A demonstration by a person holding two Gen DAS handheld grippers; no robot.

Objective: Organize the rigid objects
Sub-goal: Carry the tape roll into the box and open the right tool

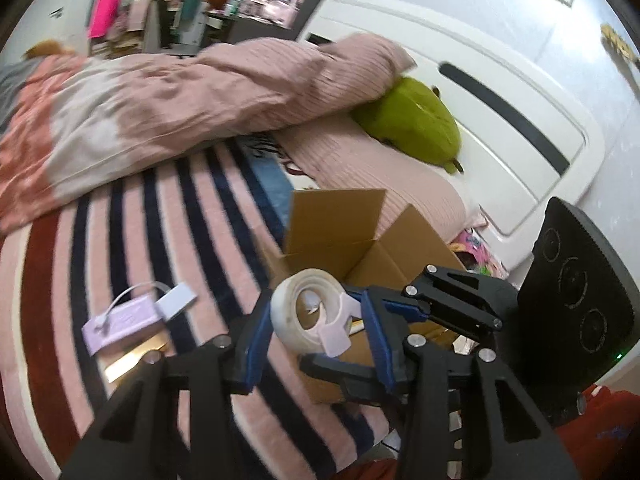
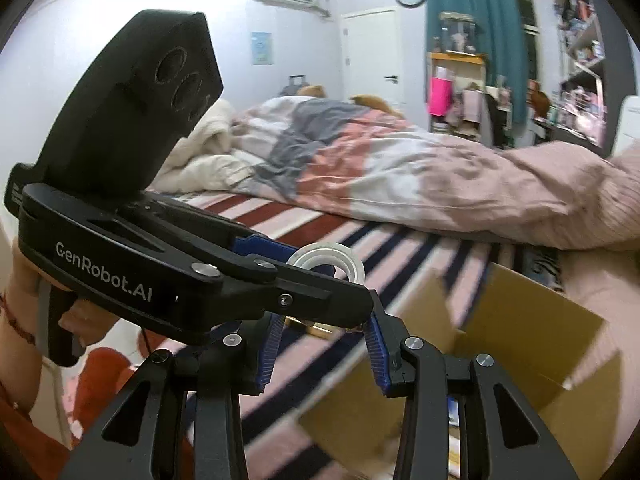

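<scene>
My left gripper (image 1: 316,320) is shut on a white tape dispenser (image 1: 308,312) and holds it above the striped bed, right at the near edge of an open cardboard box (image 1: 340,232). In the right wrist view the tape roll (image 2: 328,266) shows between the left gripper's blue pads. My right gripper (image 2: 324,344) is open and empty; it sits beside the left one, over the box (image 2: 520,344). A lilac tag with a white cord (image 1: 120,320), a small white card (image 1: 176,300) and a gold strip (image 1: 132,356) lie on the blanket to the left.
A rumpled pink duvet (image 1: 180,100) covers the far half of the bed. A green plush toy (image 1: 412,120) lies against the white headboard (image 1: 500,120). Shelves and a desk (image 2: 560,100) stand at the far side of the room.
</scene>
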